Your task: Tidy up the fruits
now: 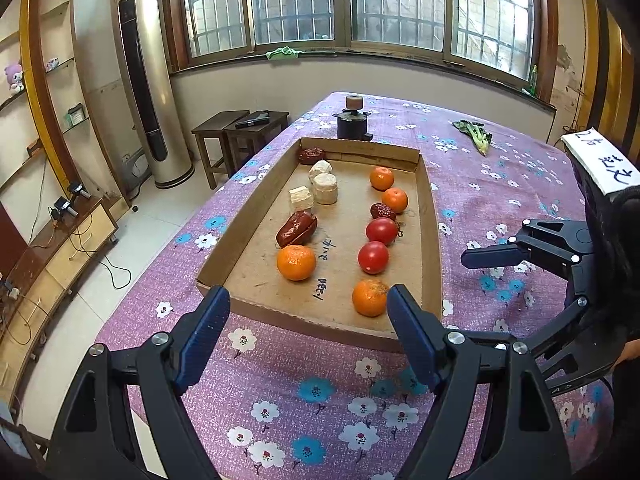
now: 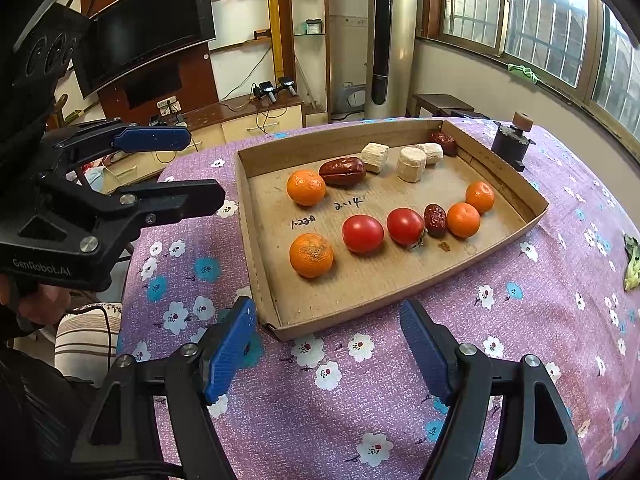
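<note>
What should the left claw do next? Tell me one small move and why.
Probably ease the left claw forward and down over the nearest orange at the near end of the cardboard tray. Both claws hang open and empty short of the tray, and that orange lies closest to the left claw's fingers, with no other fruit touching it.

Bare tablecloth (image 1: 304,364) beneath both open grippers, low cardboard tray (image 2: 404,312) wall just ahead, fruit rows beyond with a clear lane between, dark stand (image 1: 352,122) seemingly past the far wall
</note>
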The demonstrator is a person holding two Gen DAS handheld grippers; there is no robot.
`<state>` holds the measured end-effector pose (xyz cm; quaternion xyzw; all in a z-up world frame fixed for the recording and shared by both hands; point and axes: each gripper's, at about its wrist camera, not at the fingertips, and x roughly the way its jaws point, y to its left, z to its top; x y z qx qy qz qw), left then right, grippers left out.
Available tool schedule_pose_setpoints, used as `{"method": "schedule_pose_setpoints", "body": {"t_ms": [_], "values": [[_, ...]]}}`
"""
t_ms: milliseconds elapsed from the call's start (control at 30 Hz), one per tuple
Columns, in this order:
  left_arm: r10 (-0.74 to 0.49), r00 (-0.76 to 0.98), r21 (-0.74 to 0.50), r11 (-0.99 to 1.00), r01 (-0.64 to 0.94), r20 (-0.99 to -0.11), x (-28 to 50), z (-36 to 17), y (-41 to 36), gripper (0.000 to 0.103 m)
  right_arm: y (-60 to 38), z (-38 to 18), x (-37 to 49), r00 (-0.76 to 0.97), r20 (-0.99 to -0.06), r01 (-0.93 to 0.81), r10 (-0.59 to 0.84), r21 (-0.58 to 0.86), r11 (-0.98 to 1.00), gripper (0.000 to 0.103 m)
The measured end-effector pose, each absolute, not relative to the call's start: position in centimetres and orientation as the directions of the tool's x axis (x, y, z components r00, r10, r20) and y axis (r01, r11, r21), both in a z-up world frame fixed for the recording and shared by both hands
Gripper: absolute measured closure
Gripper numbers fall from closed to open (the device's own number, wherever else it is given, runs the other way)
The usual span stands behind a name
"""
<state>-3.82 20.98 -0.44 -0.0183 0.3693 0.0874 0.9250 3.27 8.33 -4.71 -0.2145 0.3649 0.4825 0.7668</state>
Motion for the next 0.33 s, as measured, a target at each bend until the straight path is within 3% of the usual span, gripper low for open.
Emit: {"method": "schedule_pose_setpoints", "body": {"t_ms": [333], "values": [[0.143,0.710,0.031,0.985,-0.169,-0.690,-3.59,-0.37,20.92,0.022,8.50,-4.99,3.26,0.261,-0.772,-0.900,0.580,0.024,0.436,0.027]]}}
